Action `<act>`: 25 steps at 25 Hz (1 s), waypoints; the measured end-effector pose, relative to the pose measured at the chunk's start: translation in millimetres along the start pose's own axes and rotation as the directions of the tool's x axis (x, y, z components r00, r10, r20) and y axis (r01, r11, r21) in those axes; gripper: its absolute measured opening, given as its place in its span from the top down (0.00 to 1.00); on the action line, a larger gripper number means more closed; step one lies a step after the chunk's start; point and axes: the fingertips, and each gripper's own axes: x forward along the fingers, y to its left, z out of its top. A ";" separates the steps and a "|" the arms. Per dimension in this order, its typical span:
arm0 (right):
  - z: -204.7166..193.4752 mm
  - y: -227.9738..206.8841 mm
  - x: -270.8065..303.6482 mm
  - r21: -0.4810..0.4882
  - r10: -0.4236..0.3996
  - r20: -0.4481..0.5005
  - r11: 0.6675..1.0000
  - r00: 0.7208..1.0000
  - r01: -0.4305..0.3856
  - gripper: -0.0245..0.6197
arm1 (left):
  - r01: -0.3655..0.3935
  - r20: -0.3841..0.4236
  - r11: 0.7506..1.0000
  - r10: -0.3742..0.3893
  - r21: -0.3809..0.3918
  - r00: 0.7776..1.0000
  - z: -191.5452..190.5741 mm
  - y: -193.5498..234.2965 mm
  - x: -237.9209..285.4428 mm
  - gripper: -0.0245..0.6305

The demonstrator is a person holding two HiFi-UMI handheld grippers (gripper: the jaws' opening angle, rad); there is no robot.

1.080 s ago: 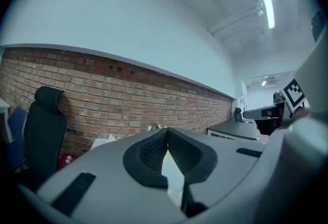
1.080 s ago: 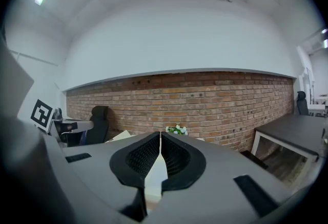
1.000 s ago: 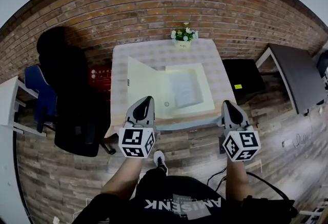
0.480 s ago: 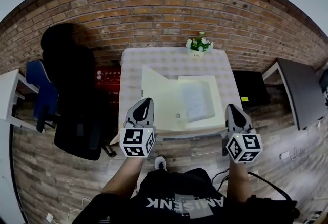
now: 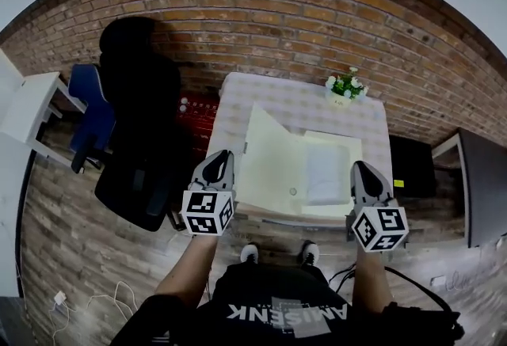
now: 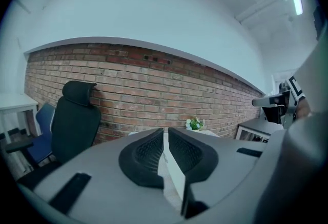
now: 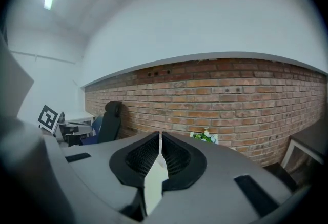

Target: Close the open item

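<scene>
A pale yellow flat case [image 5: 337, 150] lies open on the small table [image 5: 265, 95]. Its lid [image 5: 269, 158] stands up on the left side, and a white sheet [image 5: 323, 174] lies inside. My left gripper [image 5: 223, 156] hangs at the table's near left corner, shut and empty. The right gripper [image 5: 362, 168] is at the near right corner, also shut with nothing in it. In the left gripper view the shut left gripper [image 6: 165, 138] points toward the lid's pale edge [image 6: 174, 179]. The right gripper [image 7: 160, 141] is shut in its own view, with a pale edge of the case [image 7: 154, 187] showing below it.
A small pot of white flowers [image 5: 343, 87] stands at the table's far right corner. A black office chair [image 5: 142, 131] and a blue chair [image 5: 91, 111] stand to the left. A red crate [image 5: 198, 115] sits by the brick wall, a dark desk [image 5: 479, 178] at the right.
The head view has swung left, so the table and case now sit further right in it. Both grippers stay shut at the table's near edge.
</scene>
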 end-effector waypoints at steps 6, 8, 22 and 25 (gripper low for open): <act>-1.5 -12.9 28.5 -0.003 0.137 -0.002 0.991 0.991 -0.137 0.89 | -0.103 -0.064 0.991 0.097 -0.091 0.993 -23.2 9.5 -1.9 0.76; -0.8 -15.3 36.4 -0.013 0.187 -0.005 0.982 0.982 -0.187 0.89 | -0.153 -0.070 0.985 0.147 -0.084 0.987 -26.2 10.5 -3.3 0.76; -19.6 -6.7 70.7 -0.009 0.410 -0.057 0.911 0.910 -0.411 0.89 | -0.280 -0.231 0.936 0.230 -0.215 0.946 -104.4 -11.4 -13.7 0.68; -22.2 -3.3 74.8 -0.012 0.424 -0.071 0.905 0.903 -0.426 0.89 | -0.290 -0.238 0.931 0.237 -0.220 0.942 -112.0 -11.4 -14.7 0.68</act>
